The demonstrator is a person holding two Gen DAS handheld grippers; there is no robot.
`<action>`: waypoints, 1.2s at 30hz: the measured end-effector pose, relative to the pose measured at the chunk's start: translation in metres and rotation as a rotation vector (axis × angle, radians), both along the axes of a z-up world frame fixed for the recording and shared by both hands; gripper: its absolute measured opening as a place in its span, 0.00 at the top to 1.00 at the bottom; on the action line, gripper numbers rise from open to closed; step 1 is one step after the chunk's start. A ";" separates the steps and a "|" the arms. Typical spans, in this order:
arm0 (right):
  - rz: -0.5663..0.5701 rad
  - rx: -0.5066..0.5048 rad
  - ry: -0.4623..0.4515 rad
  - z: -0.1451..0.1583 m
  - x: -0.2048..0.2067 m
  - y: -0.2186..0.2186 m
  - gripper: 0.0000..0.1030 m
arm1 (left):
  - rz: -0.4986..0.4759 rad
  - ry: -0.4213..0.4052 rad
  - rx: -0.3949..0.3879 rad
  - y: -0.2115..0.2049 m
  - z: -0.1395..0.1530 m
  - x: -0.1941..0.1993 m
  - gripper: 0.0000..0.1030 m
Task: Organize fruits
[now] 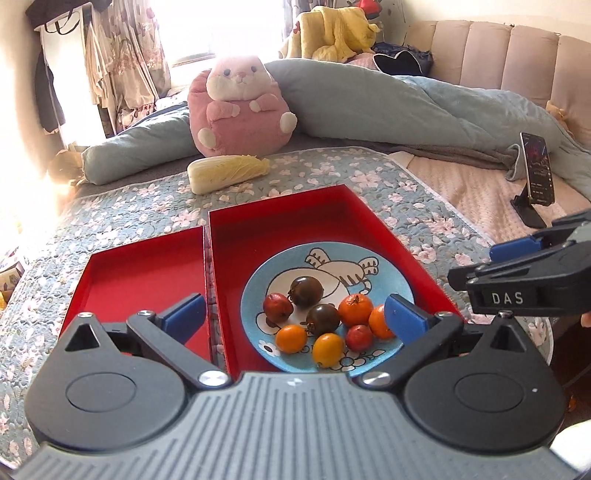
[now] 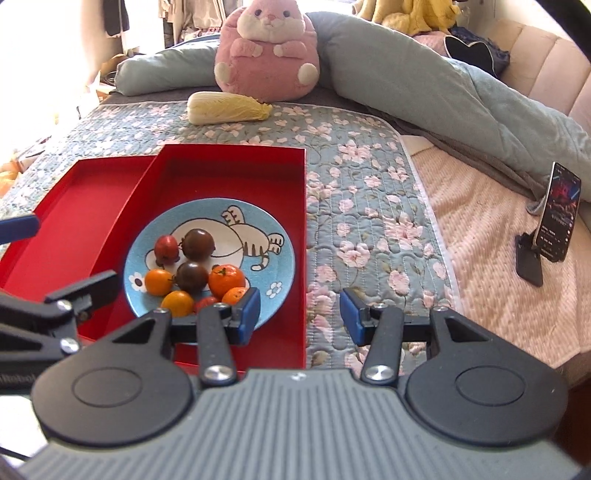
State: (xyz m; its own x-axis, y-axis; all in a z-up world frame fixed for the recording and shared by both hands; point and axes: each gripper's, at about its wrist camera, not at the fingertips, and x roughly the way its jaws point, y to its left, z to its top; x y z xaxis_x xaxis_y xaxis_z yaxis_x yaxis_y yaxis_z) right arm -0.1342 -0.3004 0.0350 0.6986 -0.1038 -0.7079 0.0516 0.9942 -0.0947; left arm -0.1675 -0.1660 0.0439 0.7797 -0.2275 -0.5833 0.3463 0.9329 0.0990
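Since fruits [image 1: 322,318] sit bunched on blue plate [image 1: 399,280] inside deeper red box [image 1: 280,206], I keep left gripper [image 1: 295,314] spread wide over them – right gripper [image 2: 300,314] also agape, empty, beside box; shallow red tray [image 1: 144,266] bare alongside.

Daylight enters through the window [image 1: 195,33] at the far left and is blown out to white there. Glare washes over the curtain [image 1: 122,55] and the left edge of the bed [image 1: 33,206]. The plate [image 1: 402,284] and the red trays [image 1: 258,236] are evenly lit, with soft, short shadows. Focus is sharp at centre. Fisheye distortion bends the headboard [image 1: 517,55] and the frame edges; the corners darken. In the right wrist view the upper left is likewise overexposed.
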 end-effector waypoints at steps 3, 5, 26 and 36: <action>0.019 -0.002 0.001 0.000 0.002 0.004 0.51 | -0.010 0.027 -0.011 0.000 -0.004 -0.002 0.00; 0.025 -0.007 0.006 0.000 0.004 0.006 0.51 | -0.016 0.046 -0.023 0.000 -0.006 -0.001 0.00; 0.062 -0.030 0.044 -0.007 0.008 0.010 0.51 | -0.013 0.096 -0.021 -0.002 -0.018 0.008 0.00; 0.073 -0.032 0.056 -0.010 0.009 0.010 0.51 | -0.020 0.098 -0.014 -0.004 -0.022 0.008 0.00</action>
State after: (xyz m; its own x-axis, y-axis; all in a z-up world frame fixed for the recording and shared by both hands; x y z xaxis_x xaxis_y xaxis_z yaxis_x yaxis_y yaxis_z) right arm -0.1253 -0.2900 0.0252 0.6643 -0.0776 -0.7435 -0.0271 0.9914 -0.1277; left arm -0.1591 -0.1698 0.0219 0.7142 -0.2517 -0.6531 0.3726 0.9266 0.0503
